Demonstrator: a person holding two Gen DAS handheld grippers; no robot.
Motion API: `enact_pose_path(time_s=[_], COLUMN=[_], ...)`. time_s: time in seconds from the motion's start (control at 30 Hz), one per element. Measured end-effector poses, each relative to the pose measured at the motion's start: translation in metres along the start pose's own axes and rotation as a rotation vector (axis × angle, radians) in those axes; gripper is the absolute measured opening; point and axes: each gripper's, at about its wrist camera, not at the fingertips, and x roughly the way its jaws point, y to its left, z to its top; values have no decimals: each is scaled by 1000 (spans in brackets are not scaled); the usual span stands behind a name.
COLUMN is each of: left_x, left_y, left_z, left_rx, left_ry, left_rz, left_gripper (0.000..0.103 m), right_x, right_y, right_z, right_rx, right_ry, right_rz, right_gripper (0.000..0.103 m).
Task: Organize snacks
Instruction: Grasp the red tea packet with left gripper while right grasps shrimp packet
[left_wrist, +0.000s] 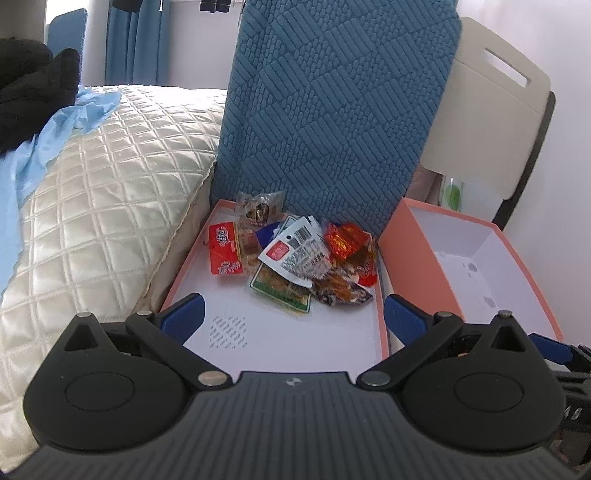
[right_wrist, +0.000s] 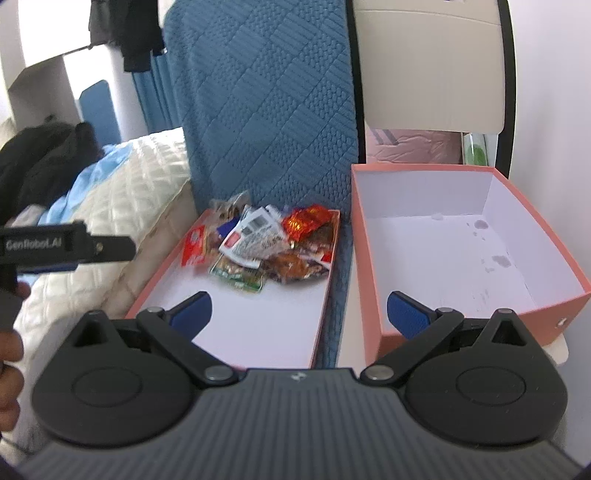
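Nothing was sorted yet: the heap of crinkly foil snack packets (left_wrist: 295, 258) lay in the shallow pink cardboard lid (left_wrist: 273, 343), the deep pink cardboard box (right_wrist: 443, 266) stood bare, and the left claw (left_wrist: 293, 319) and right claw (right_wrist: 299, 314) gaped, holding nothing.

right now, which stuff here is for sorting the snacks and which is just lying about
For the job: snack pile, shallow lid holding it, empty box, both open grippers: left, right.

Lying about: quilt, blue cushion, black clothes, chair.

A heap of wrapped snacks (left_wrist: 295, 258) is piled at the far end of the shallow lid (left_wrist: 280, 339): a red packet at the left edge, a white barcoded one on top, foil-red and brown ones to the right. The deep pink box (right_wrist: 461, 266) is set beside it, white inside, holding nothing.
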Motion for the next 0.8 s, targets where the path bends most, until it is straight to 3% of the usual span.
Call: enact_pose_path(time_s=[0.33, 0.5, 0.63, 0.73, 0.8], left_x=[56, 94, 138, 163, 176], left_y=[20, 20, 21, 23, 26], left_z=[28, 48, 61, 68, 70], left_rx=[-91, -99, -147, -164, -175], left_ry=[15, 30, 82, 111, 126], left_rz=[-73, -126, -212, -240, -242], left_gripper=[103, 103, 103, 103, 102], right_x=[45, 68, 89, 105, 115], right_y=[-4, 6, 17, 22, 27], right_z=[17, 18, 18, 20, 23], right_rx=[22, -21, -72, -98, -127], right_ry=[4, 40, 64, 80, 79], right_rz=[17, 83, 102, 109, 121], right_gripper=[97, 90, 86, 77, 77])
